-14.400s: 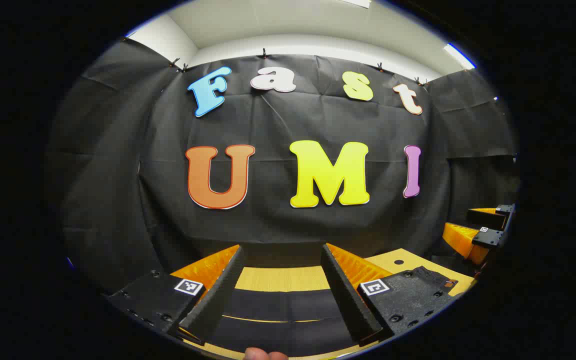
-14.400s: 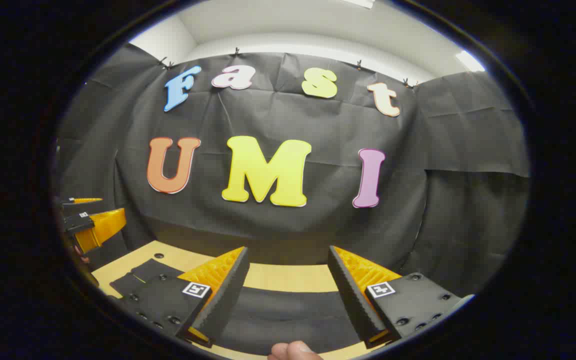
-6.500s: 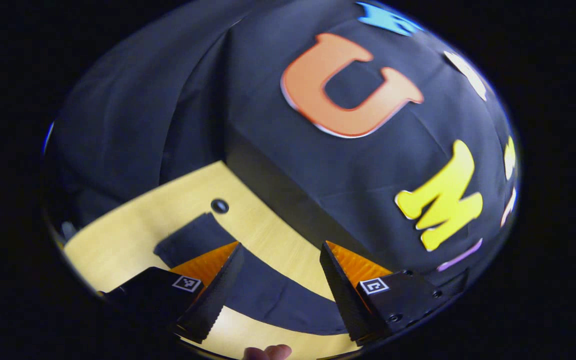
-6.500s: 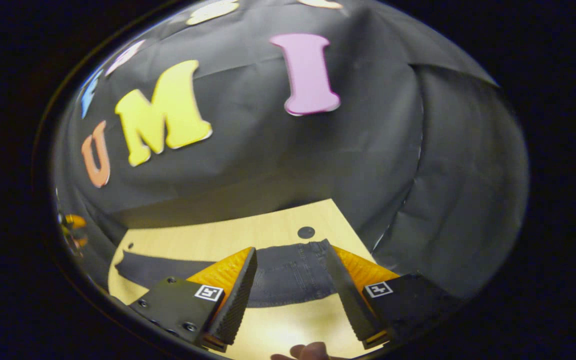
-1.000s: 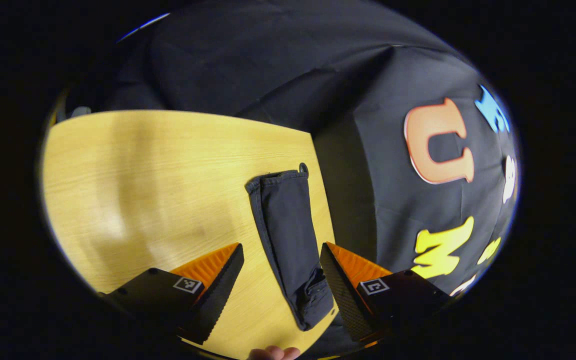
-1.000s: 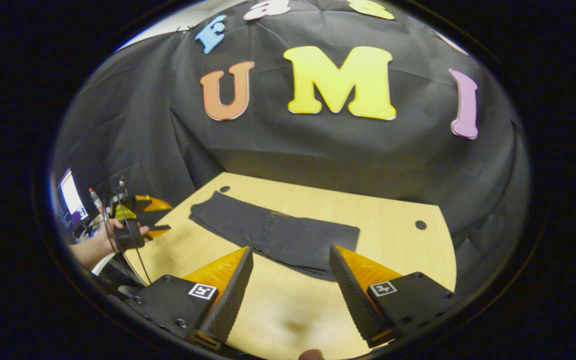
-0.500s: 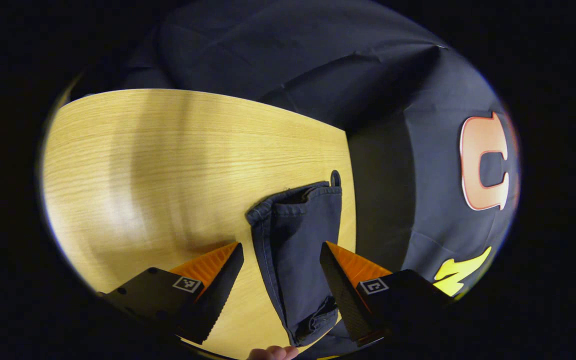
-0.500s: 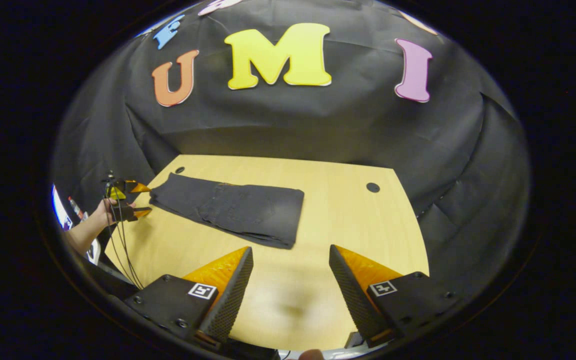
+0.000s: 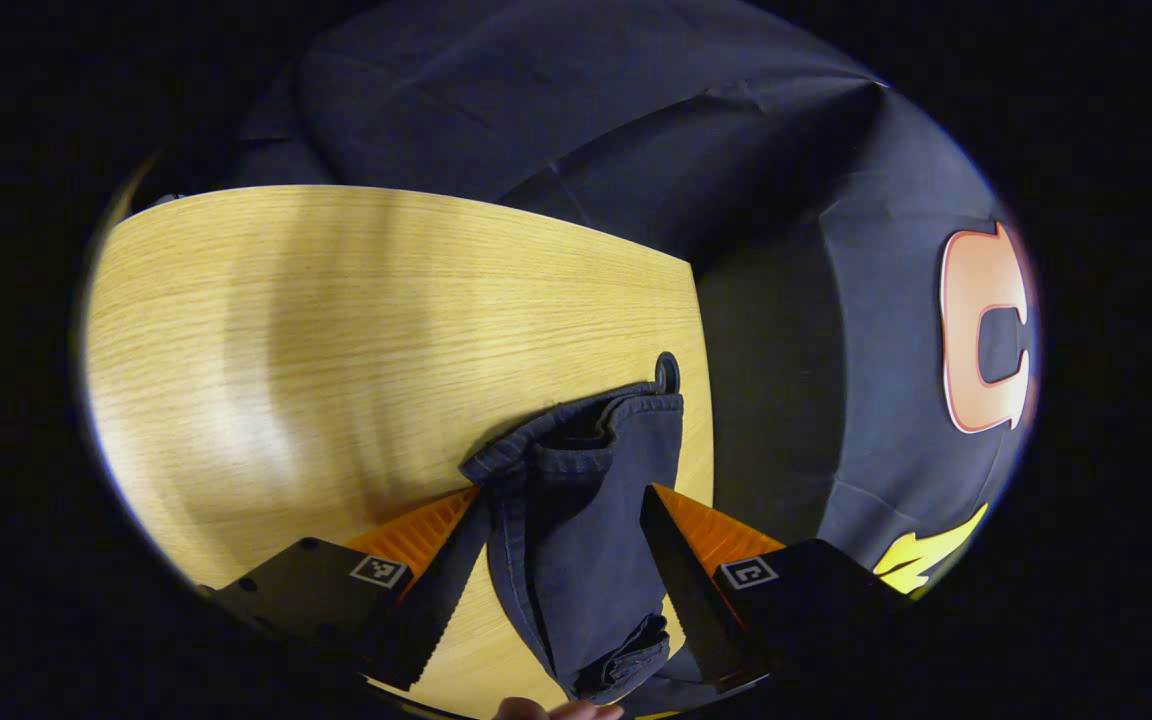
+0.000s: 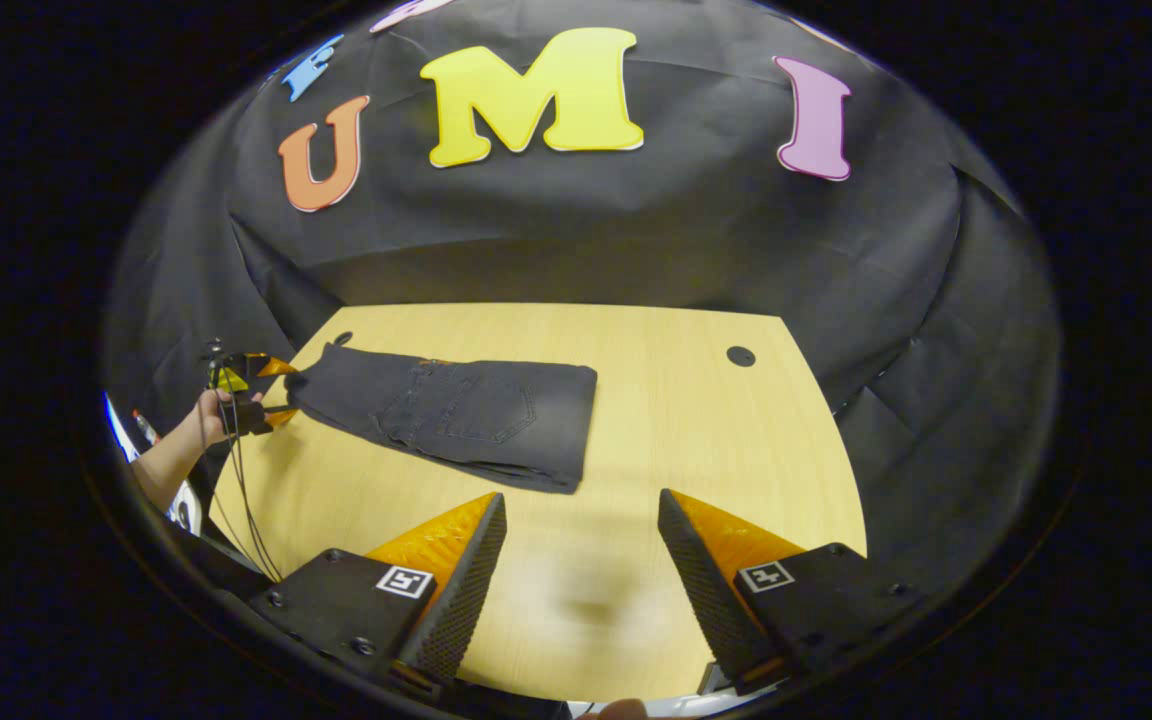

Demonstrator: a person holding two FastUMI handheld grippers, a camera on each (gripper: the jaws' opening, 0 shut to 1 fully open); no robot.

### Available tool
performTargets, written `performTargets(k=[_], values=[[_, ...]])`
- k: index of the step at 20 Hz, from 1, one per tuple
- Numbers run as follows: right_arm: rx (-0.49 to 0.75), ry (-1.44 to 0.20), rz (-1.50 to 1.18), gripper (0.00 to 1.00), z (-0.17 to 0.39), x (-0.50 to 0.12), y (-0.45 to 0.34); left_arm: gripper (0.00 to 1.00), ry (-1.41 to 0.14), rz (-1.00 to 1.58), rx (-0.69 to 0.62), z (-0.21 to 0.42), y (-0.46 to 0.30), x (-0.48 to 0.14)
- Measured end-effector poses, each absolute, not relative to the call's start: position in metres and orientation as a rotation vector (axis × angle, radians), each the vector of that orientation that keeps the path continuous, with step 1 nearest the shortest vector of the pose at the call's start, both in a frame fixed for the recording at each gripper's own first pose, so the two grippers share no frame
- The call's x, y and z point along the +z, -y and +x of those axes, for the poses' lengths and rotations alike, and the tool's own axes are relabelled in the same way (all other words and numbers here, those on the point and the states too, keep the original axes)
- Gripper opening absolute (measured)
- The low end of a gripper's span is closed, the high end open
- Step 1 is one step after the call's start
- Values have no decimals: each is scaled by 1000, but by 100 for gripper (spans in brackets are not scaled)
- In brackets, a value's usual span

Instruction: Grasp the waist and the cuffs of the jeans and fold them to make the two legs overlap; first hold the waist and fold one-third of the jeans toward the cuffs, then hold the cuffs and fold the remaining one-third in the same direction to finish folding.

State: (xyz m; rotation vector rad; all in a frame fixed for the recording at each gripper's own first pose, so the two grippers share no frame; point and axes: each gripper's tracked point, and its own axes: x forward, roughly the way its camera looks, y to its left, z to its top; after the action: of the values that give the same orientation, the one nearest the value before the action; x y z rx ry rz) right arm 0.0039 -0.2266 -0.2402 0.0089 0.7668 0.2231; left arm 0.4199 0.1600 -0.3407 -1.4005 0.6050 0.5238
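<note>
The left gripper (image 9: 561, 570) is spreading its fingers around the jeans (image 9: 576, 540) cuffs, contact possibly not yet made, the near fabric cut off. The right gripper (image 10: 581, 570) is hovering, fingers released, over the desk (image 10: 696, 450), short of the jeans.

Dark navy jeans (image 9: 576, 540) on a pale wood-grain table (image 9: 336, 330); orange-and-black tongs (image 10: 576, 570).

Pale wooden table (image 10: 696, 440) — black cloth wall (image 10: 636, 220) behind.
</note>
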Motion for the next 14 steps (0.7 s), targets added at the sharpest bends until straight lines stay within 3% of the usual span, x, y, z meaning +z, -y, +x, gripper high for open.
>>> performTargets(k=[1, 3, 4, 6, 7, 8, 10, 11, 14], values=[[221, -776, 4, 95, 5, -243, 225, 95, -619, -1400, 543, 420, -160, -347], [210, -787, 0, 95, 5, -245, 228, 59, -614, -1423, 546, 424, -157, -352], [205, -790, 8, 95, 4, -244, 228, 62, -611, -1428, 545, 426, -157, -352], [195, -792, 25, 95, 4, -242, 228, 55, -601, -1441, 536, 427, -159, -354], [192, -795, 33, 95, 2, -243, 228, 43, -605, -1446, 537, 427, -159, -357], [188, -798, 37, 95, 1, -244, 229, 49, -608, -1453, 539, 429, -159, -359], [180, -792, 42, 95, -4, -243, 230, 35, -605, -1469, 545, 429, -159, -364], [178, -792, 46, 95, -9, -242, 230, 21, -600, -1473, 543, 432, -158, -362], [182, -780, 51, 95, -23, -237, 230, 11, -599, -1437, 508, 432, -153, -349]])
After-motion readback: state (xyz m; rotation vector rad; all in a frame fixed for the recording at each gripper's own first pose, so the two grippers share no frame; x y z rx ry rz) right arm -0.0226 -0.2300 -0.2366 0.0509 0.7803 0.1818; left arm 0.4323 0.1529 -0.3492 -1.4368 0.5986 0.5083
